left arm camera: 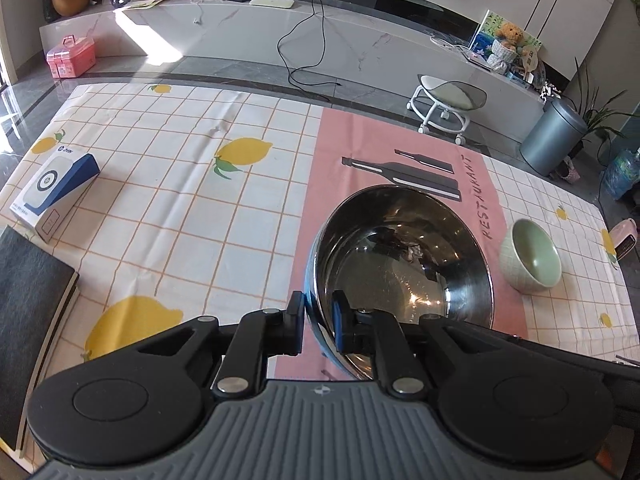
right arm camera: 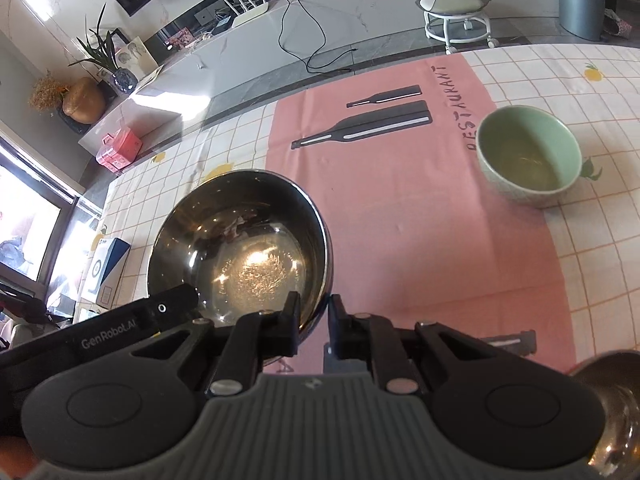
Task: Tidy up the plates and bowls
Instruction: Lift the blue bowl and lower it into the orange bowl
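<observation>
A shiny steel bowl (left arm camera: 404, 264) sits tilted over the pink placemat (left arm camera: 360, 168). My left gripper (left arm camera: 318, 320) is shut on its near rim, one finger inside and one outside. In the right wrist view the same steel bowl (right arm camera: 240, 248) lies left of centre, and my right gripper (right arm camera: 314, 320) is shut on its near right rim. The left gripper's black body (right arm camera: 120, 324) shows at the bowl's left. A pale green ceramic bowl (left arm camera: 530, 256) stands upright on the table to the right, also in the right wrist view (right arm camera: 528, 156).
A blue and white box (left arm camera: 56, 192) and a dark notebook (left arm camera: 28, 300) lie at the table's left. Another steel vessel (right arm camera: 612, 408) shows at the lower right edge. A white stool (left arm camera: 444, 104) and grey bin (left arm camera: 554, 136) stand beyond the table.
</observation>
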